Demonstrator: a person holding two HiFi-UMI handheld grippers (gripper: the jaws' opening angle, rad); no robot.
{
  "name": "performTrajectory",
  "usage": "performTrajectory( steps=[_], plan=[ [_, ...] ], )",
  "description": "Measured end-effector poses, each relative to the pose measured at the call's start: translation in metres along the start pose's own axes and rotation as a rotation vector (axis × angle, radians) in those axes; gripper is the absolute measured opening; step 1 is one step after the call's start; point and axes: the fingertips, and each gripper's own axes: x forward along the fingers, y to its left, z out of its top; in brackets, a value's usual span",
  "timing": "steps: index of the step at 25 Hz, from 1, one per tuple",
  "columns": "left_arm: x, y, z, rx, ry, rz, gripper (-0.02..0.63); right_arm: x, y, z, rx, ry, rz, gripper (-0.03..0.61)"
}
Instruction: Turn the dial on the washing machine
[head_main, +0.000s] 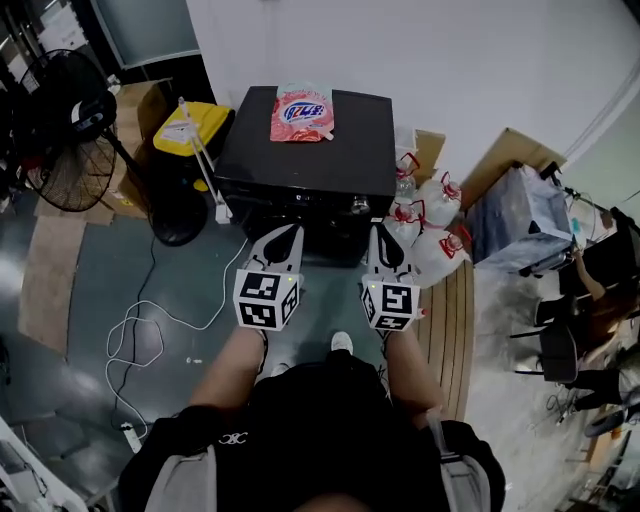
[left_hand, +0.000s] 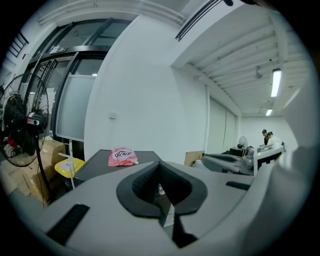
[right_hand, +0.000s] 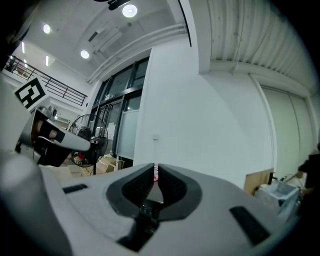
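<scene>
A black washing machine (head_main: 300, 160) stands against the white wall, with a pink detergent bag (head_main: 302, 112) lying on its lid. A small silvery dial (head_main: 358, 206) shows on its front panel at the right. Both grippers hang side by side just in front of the machine, touching nothing. My left gripper (head_main: 290, 234) points at the panel's middle, jaws together and nothing between them. The right gripper (head_main: 382, 234) is shut too, its tips a little below and right of the dial. The left gripper view looks over the lid at the bag (left_hand: 122, 156). The dial is hidden in both gripper views.
A standing fan (head_main: 65, 130) and a yellow box (head_main: 190, 125) are left of the machine. Several water jugs (head_main: 425, 215) crowd its right side by a wooden pallet (head_main: 455, 320). A white cable (head_main: 150, 330) loops over the grey floor. People (left_hand: 267, 135) stand far off.
</scene>
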Motion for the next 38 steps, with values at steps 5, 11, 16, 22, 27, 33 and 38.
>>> performTrajectory(
  steps=[5,11,16,22,27,33,38],
  plan=[
    [0.011,0.002,-0.011,-0.009,0.015,0.051,-0.005,0.027,-0.008,-0.04,-0.066,0.073,0.047,0.06],
    [0.018,0.02,-0.023,-0.029,0.039,0.132,-0.005,0.062,-0.01,-0.09,-0.106,0.159,0.072,0.137],
    [0.025,0.026,-0.032,-0.044,0.063,0.189,-0.005,0.091,-0.022,-0.128,-0.196,0.23,0.06,0.172],
    [0.027,0.032,-0.037,-0.046,0.083,0.26,-0.005,0.125,-0.037,-0.179,-0.278,0.339,-0.01,0.181],
    [0.021,0.034,-0.041,-0.041,0.099,0.324,-0.005,0.144,-0.042,-0.218,-0.276,0.401,-0.029,0.188],
    [0.002,0.039,-0.052,-0.042,0.129,0.401,-0.005,0.162,-0.042,-0.243,-0.212,0.438,-0.03,0.265],
    [-0.006,0.045,-0.057,-0.036,0.151,0.44,-0.005,0.178,-0.045,-0.26,-0.184,0.488,-0.059,0.272]
  ],
)
